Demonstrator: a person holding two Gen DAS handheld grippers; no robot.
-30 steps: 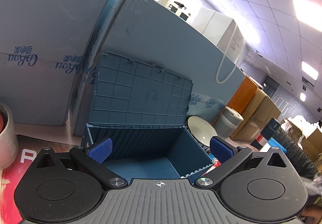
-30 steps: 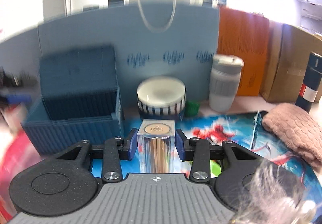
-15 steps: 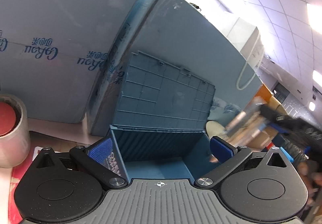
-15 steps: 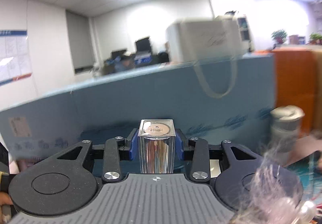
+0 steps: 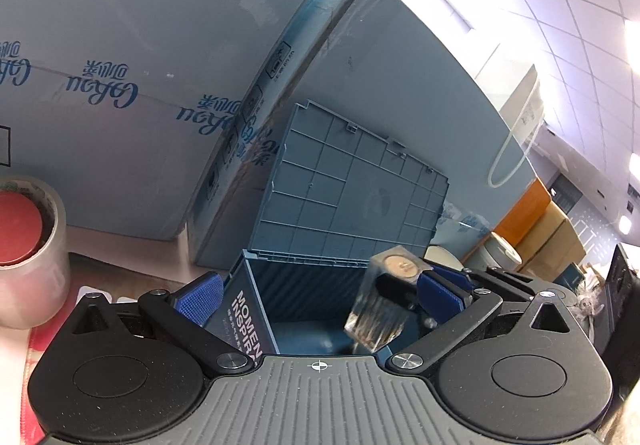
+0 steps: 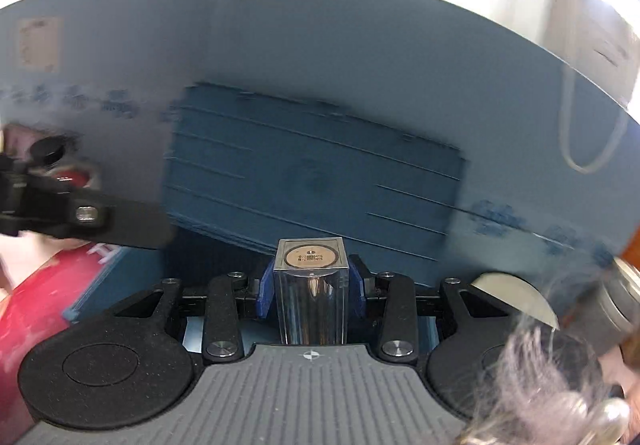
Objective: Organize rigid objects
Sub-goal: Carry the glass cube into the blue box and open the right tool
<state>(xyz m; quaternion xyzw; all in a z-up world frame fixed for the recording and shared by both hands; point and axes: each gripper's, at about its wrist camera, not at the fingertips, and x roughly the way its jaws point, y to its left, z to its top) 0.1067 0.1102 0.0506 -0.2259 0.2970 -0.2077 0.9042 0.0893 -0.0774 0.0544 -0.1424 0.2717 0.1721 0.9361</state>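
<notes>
A blue plastic storage box (image 5: 304, 285) stands with its ribbed lid (image 5: 352, 193) propped open against blue cardboard. My left gripper (image 5: 320, 293) is open and empty, its pads (image 5: 200, 299) straddling the box's near rim. My right gripper (image 6: 311, 289) is shut on a clear square bottle (image 6: 311, 297) with a round tan cap. In the left wrist view that bottle (image 5: 380, 305) hangs tilted over the box's right side, held by the right gripper. The box lid (image 6: 316, 169) fills the right wrist view; the left gripper's arm (image 6: 80, 213) shows at left.
A roll of clear tape (image 5: 28, 245) around a red cap stands at far left. A dark card with white lettering (image 5: 244, 321) leans on the box's left wall. A white bowl (image 6: 516, 297), a grey canister (image 5: 500, 253) and brown cartons (image 5: 552, 237) are at right.
My right gripper has carried the bottle left from the printed mat to over the open box. My left gripper has shifted slightly, so the box sits further right in its view.
</notes>
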